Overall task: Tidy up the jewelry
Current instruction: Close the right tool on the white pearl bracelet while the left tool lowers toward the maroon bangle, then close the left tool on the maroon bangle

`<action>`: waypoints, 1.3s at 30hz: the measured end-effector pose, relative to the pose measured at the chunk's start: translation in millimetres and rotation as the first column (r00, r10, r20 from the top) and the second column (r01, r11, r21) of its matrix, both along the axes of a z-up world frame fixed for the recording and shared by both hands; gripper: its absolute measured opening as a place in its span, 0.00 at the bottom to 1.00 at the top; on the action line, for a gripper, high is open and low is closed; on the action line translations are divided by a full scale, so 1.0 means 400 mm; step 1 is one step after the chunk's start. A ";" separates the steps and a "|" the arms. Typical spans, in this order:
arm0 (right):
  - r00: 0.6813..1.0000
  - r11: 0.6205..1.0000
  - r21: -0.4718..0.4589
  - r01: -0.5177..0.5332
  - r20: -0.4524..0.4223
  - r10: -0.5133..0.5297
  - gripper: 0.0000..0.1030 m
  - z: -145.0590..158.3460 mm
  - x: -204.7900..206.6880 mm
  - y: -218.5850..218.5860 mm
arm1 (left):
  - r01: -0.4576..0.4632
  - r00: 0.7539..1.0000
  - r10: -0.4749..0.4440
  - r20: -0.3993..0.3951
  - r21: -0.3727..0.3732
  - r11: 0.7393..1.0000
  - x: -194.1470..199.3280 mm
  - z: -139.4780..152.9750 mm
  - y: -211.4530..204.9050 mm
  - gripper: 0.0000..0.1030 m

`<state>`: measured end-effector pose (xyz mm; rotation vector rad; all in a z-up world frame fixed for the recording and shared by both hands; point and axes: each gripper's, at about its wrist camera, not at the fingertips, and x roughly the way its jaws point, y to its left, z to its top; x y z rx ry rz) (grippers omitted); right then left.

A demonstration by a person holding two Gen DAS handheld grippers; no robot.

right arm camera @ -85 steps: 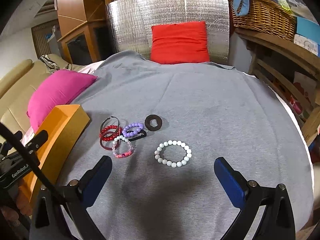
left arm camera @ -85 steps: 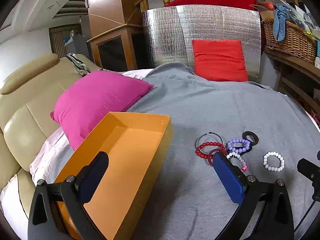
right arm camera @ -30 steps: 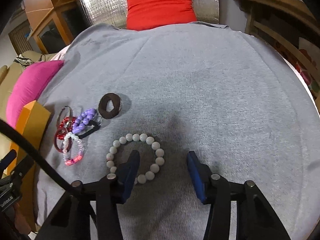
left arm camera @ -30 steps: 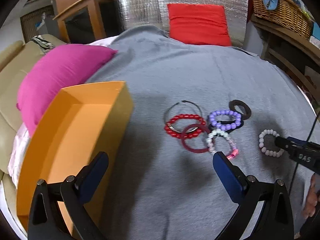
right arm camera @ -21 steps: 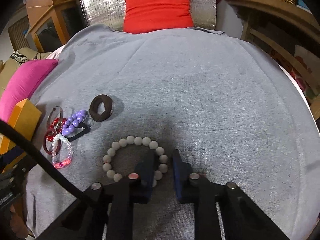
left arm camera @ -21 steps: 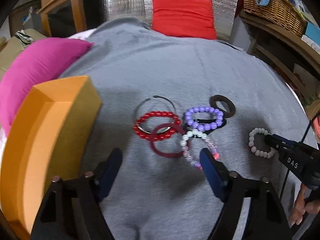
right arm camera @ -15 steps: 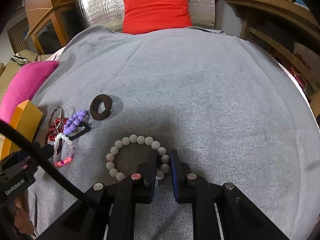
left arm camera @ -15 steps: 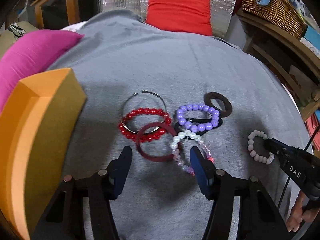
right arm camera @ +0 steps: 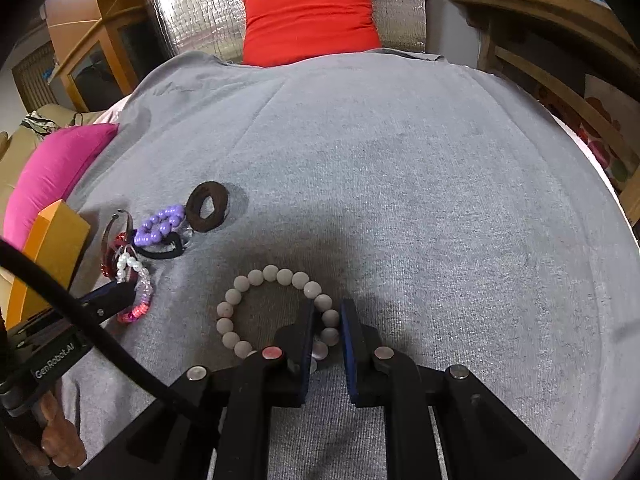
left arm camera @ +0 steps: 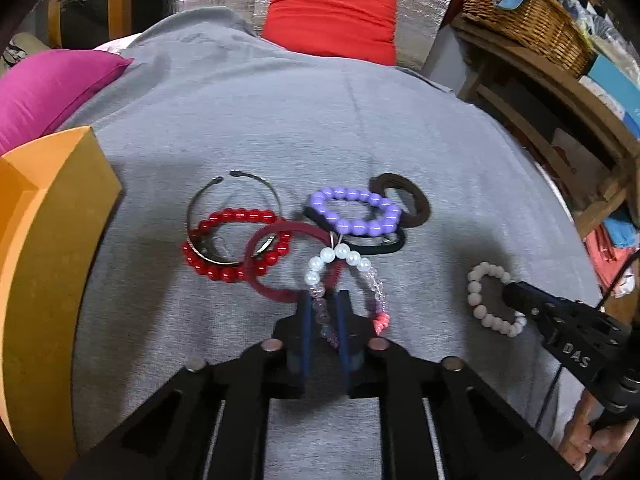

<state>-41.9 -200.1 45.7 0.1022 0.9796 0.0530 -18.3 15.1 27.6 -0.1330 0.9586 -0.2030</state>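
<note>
Grey knit cloth (left arm camera: 312, 128) covers the whole surface, slightly creased at the far end. On it: orange cardboard box (left arm camera: 44, 248) at the left edge, magenta pillow (left arm camera: 44, 84) behind the box, red cushion (left arm camera: 332, 16) at the far end. Mid-cloth, a tangled cluster: metal open bangle (left arm camera: 236, 184), red bead bracelet (left arm camera: 224, 264), maroon ring bangle (left arm camera: 276, 292), purple bead bracelet (left arm camera: 352, 208), black hair tie (left arm camera: 380, 246), brown ring (left arm camera: 416, 204), pearl-and-crystal bracelet (left arm camera: 340, 256). White bead bracelet (right arm camera: 256, 280) lies apart, to the right.

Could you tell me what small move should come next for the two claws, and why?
Probably lift both straight up. The left claw is shut on the pearl-and-pink bracelet, the right claw on the white bead bracelet, and both bracelets lie on the grey cloth.
</note>
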 end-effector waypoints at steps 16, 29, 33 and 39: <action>1.000 1.000 0.016 0.026 -0.007 -0.026 0.14 0.001 0.001 -0.004 | 0.081 0.995 -0.086 -0.048 -0.087 0.993 -0.057 0.010 0.005 0.08; 1.000 0.999 0.030 0.022 -0.019 -0.021 0.14 -0.003 0.003 -0.016 | -0.142 0.988 0.141 -0.069 -0.020 0.990 -0.019 0.002 0.142 0.25; 1.000 0.999 0.023 0.023 -0.017 -0.022 0.14 -0.005 0.004 -0.012 | -0.125 0.991 0.123 -0.057 -0.027 0.992 -0.002 -0.007 0.121 0.40; 1.000 1.000 0.025 0.019 -0.017 -0.019 0.14 -0.004 0.001 -0.010 | -0.138 0.990 0.137 -0.035 -0.017 0.990 0.024 -0.024 0.114 0.45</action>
